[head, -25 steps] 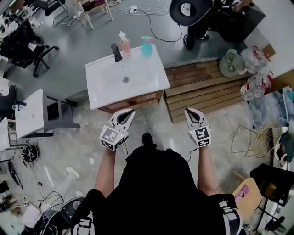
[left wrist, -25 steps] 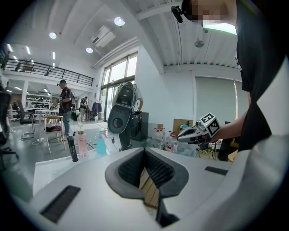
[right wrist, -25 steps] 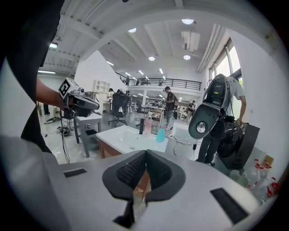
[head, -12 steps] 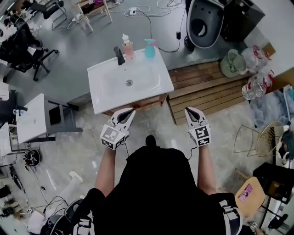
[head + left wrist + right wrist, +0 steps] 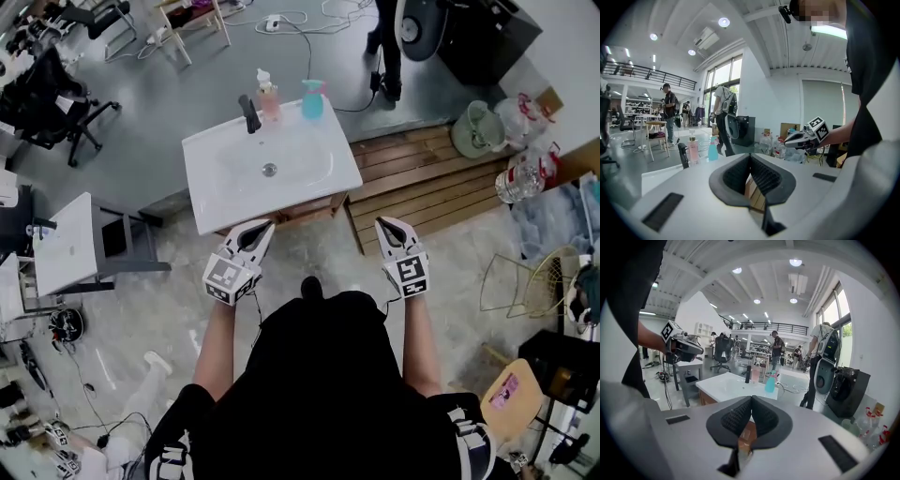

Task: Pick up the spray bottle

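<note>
The teal spray bottle (image 5: 312, 99) stands upright at the back right corner of a white sink (image 5: 216, 187), beside a pink pump bottle (image 5: 269, 97) and a black faucet (image 5: 249, 114). It also shows small in the left gripper view as the spray bottle (image 5: 713, 149) and in the right gripper view as the spray bottle (image 5: 769, 383). My left gripper (image 5: 262, 229) and right gripper (image 5: 384, 225) hover short of the sink's front edge, well away from the bottle. Both are shut and hold nothing: the left gripper (image 5: 750, 157) and the right gripper (image 5: 752, 399) each have their pads together.
A wooden slat platform (image 5: 422, 178) lies right of the sink. A small white table (image 5: 66, 239) stands at the left, with an office chair (image 5: 42, 89) behind it. A person (image 5: 389, 37) stands beyond the sink. Water jugs (image 5: 520, 178) and a wire chair (image 5: 516, 281) are at the right.
The sink and bottles have come nearer in the head view as both grippers advance together. The person behind the sink has shifted towards the top edge. Both grippers stay shut.
</note>
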A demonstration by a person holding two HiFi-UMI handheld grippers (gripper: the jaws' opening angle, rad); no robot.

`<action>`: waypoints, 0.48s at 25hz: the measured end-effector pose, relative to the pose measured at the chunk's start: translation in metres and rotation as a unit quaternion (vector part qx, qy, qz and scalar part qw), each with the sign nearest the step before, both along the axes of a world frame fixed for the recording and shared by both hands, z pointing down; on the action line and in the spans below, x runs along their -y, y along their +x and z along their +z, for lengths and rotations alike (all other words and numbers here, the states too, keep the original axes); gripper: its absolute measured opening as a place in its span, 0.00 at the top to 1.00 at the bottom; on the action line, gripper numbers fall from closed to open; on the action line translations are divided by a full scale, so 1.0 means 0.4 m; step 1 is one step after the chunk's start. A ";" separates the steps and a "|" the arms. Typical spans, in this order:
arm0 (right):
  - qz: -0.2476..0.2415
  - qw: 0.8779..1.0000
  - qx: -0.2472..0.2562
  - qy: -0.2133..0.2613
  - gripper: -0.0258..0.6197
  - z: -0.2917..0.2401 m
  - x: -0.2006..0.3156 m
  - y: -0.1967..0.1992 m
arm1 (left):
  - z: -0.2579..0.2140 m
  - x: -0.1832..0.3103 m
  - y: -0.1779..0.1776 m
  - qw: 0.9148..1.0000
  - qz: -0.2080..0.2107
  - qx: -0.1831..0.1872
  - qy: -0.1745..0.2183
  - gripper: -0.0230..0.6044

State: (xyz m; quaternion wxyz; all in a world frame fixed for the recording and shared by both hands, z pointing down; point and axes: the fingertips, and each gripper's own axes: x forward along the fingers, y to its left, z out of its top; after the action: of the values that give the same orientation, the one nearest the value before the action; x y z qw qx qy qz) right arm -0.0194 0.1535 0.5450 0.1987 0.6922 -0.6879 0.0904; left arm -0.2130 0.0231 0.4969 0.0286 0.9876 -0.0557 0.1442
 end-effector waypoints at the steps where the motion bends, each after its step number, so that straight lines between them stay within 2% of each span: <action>1: -0.001 1.000 0.000 -0.002 0.93 0.002 0.000 -0.004 | 0.001 0.003 -0.002 1.000 0.000 0.000 0.000 0.93; 12: -0.002 1.000 0.007 -0.014 0.93 0.030 -0.007 -0.012 | 0.023 -0.008 -0.016 1.000 -0.001 0.009 -0.010 0.93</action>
State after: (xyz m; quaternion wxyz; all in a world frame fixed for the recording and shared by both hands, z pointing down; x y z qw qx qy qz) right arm -0.0241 0.1563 0.5569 0.2036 0.6876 -0.6891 0.1045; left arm -0.2196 0.0261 0.5062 0.0378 0.9858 -0.0553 0.1537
